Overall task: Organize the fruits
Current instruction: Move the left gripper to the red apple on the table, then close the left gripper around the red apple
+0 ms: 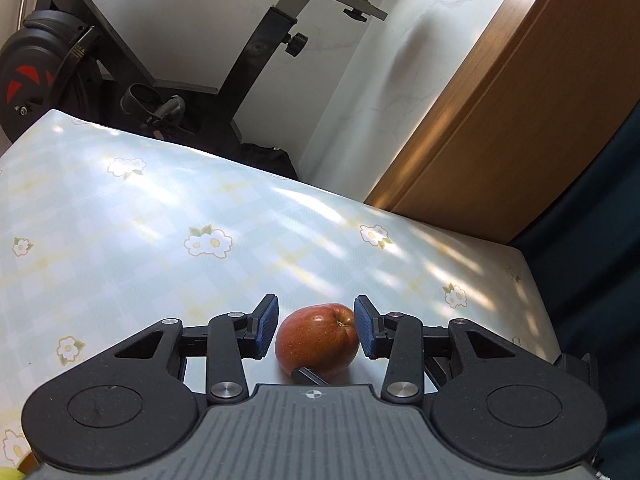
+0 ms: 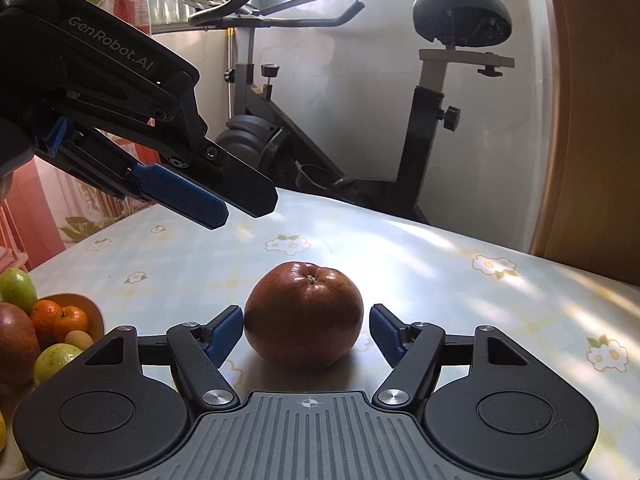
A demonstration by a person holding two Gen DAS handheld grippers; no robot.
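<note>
A glossy red apple (image 2: 304, 314) sits stem-up on the flowered tablecloth (image 2: 460, 280).

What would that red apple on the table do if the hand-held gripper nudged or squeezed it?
The red apple is round and lies on a smooth, glossy tablecloth, so a nudge would probably send it rolling. Its shiny skin may slip a little against the pads. It looks firm and solid, so it should keep its shape in a moderate squeeze, though a hard one might bruise it.

Both tongs are matte black with blue ribbed pads (image 2: 387, 334), silver screws and a grey ridged base; white "GenRobot.AI" lettering marks the left tongs (image 2: 224, 204).
</note>
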